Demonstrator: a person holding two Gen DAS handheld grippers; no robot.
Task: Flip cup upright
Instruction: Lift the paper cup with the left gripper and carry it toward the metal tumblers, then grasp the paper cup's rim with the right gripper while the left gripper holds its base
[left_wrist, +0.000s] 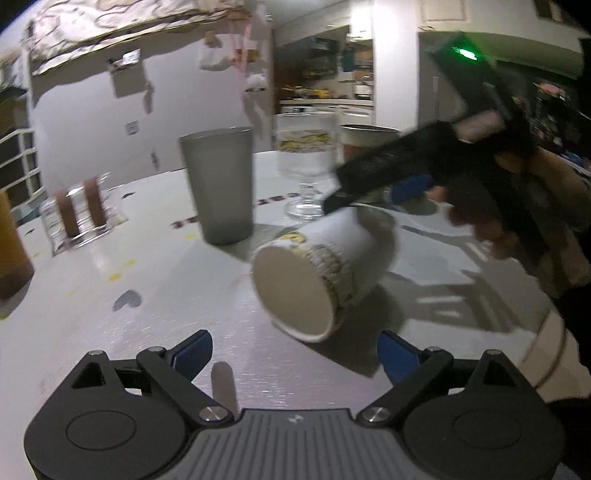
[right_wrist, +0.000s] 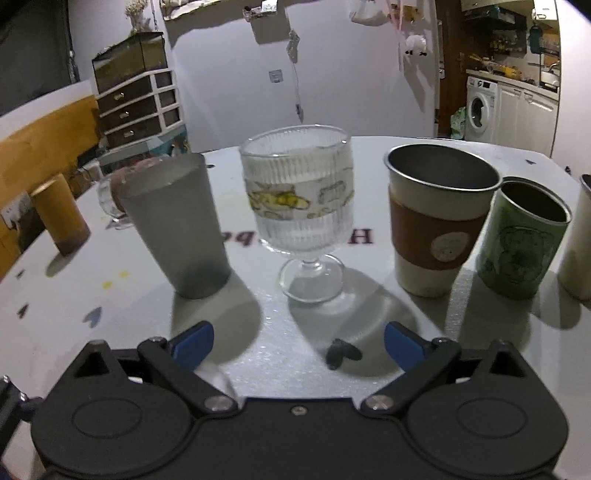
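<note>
A white paper cup (left_wrist: 325, 273) with a yellow print lies tilted on its side on the white table (left_wrist: 147, 295), its flat bottom facing my left wrist camera. My left gripper (left_wrist: 295, 354) is open and empty just in front of it. The right gripper's black body (left_wrist: 424, 162) and the hand holding it show in the left wrist view above and behind the cup's rim end, blurred; whether it touches the cup I cannot tell. In the right wrist view my right gripper (right_wrist: 297, 349) is open with nothing between its fingers; the white cup is not in that view.
Upright on the table: a grey tumbler (left_wrist: 221, 184) (right_wrist: 177, 229), a stemmed ribbed glass (left_wrist: 306, 162) (right_wrist: 299, 206), a steel cup with brown sleeve (right_wrist: 436, 221), a green can (right_wrist: 521, 236), a brown cylinder (right_wrist: 59, 218) and a small glass (left_wrist: 81, 214). A small dark object (right_wrist: 341, 352) lies near the right gripper.
</note>
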